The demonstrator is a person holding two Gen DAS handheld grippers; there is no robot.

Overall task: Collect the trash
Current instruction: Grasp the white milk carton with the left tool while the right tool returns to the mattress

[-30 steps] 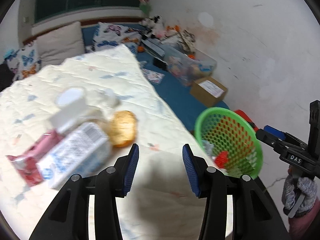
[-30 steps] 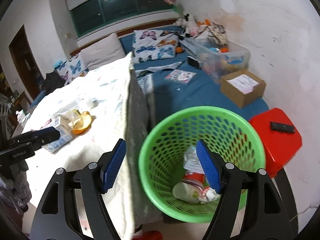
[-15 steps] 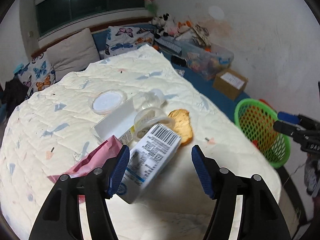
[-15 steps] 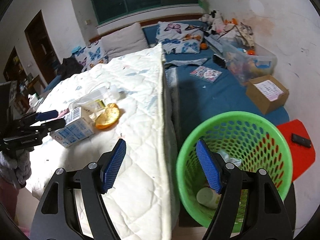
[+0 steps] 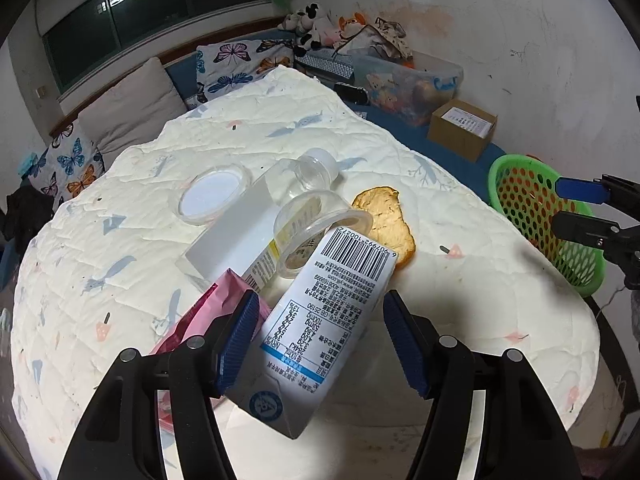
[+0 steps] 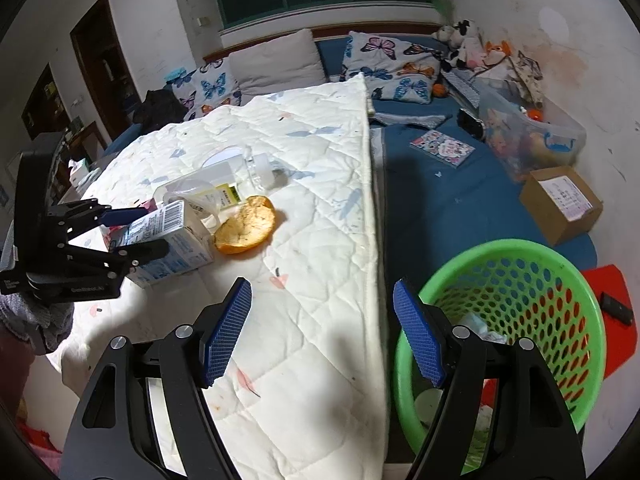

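- The milk carton (image 5: 324, 320) is lying on its side near the front edge of the white quilt (image 5: 132, 240), barcode end pointing away from the left wrist camera, and it is sitting right between the left gripper (image 5: 318, 336) fingers.
- Those jaws are standing apart with a gap showing on the right side of the carton; on the left the blue pad is sitting just beside it, and whether it is touching I cannot tell.
- A pink wrapper (image 5: 200, 316) is poking out from behind the left finger, just beside the carton.
- Beyond the carton, a clear plastic cup (image 5: 316, 228) is tipping against it, with a clear box (image 5: 240, 240), a clear bottle (image 5: 316, 168) and a round lid (image 5: 214, 198) lying behind.
- An orange peel (image 5: 388, 224) is resting on the quilt just to the right of the cup, touching the carton's far corner.
- The green basket (image 6: 516, 320) is standing on the floor off the quilt's right edge, already holding some trash.
- The right gripper (image 6: 322, 334) is hovering over the quilt's edge beside the basket, jaws spread wide with nothing between them.
- A cardboard box (image 6: 560, 208) is sitting beyond the basket on the blue mattress.
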